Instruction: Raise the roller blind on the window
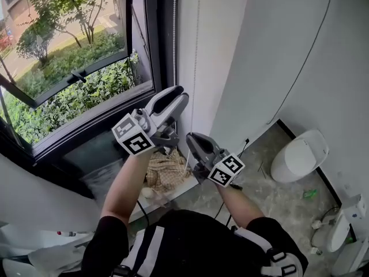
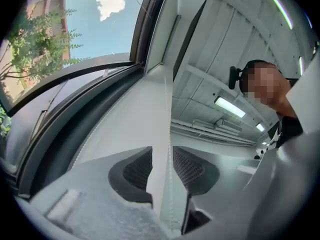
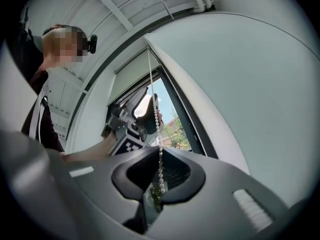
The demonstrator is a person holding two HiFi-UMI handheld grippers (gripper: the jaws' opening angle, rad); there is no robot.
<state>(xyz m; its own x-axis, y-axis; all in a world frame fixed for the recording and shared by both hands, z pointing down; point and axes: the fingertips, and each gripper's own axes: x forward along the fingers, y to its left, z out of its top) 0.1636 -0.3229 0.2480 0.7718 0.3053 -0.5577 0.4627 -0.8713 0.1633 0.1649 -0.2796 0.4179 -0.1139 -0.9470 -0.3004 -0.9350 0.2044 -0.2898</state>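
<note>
Glossy bead chain [image 3: 160,169]; matt grey plastic right tool [image 3: 161,188]

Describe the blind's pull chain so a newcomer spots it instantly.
Find the window, then the white wall strip right of its dark frame. The bead chain hangs down that strip: a thin string of white beads, the only thing pinched in the right hand-held gripper.

Cannot follow bead chain [image 1: 196,51] past head view's top edge, nor below closed right claw [image 3: 159,186] in right gripper view.
</note>
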